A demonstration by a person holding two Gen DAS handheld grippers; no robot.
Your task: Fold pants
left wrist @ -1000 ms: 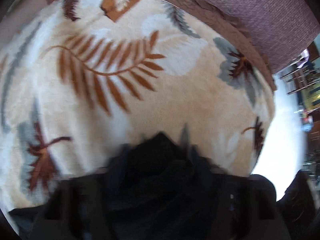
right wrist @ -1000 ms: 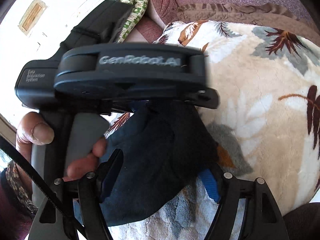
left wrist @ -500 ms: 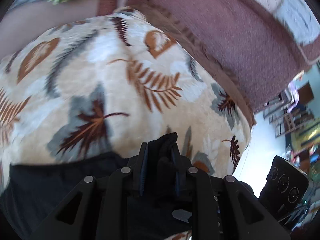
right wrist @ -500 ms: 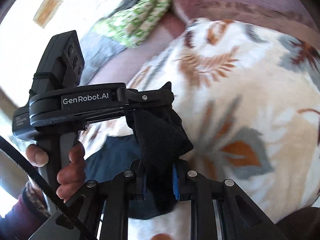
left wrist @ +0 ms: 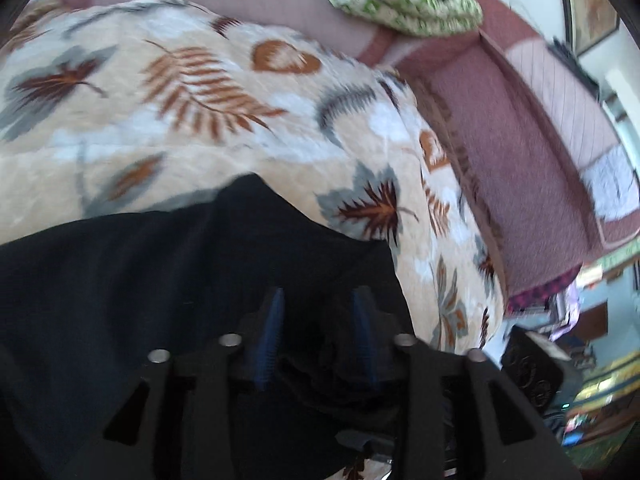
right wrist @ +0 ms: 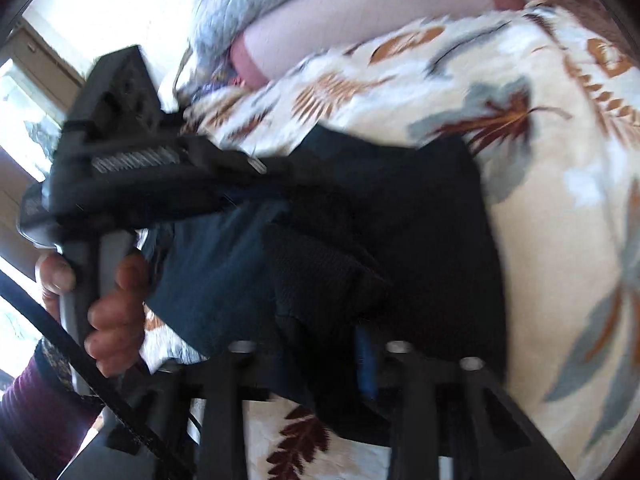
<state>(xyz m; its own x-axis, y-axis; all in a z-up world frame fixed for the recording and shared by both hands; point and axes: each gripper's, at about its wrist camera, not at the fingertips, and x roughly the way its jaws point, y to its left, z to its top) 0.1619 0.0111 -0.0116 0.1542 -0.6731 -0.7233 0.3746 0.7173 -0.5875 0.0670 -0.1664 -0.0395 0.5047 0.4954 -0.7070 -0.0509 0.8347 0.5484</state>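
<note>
In the right wrist view, a hand point(right wrist: 108, 300) at the far left held the left gripper point(right wrist: 276, 184), whose tip met the dark pants point(right wrist: 400, 220). The pants lay on a leaf-patterned blanket point(right wrist: 540, 200). In the left wrist view, the left gripper point(left wrist: 318, 304) had just been opening; its blue pads point(left wrist: 272, 320) stood partly apart over the pants point(left wrist: 140, 280), with cloth bunched between them, not visibly pinched. The right gripper point(right wrist: 320, 344) had likewise just been opening, a fold of the pants between its jaws; whether it pressed the cloth could not be told.
</note>
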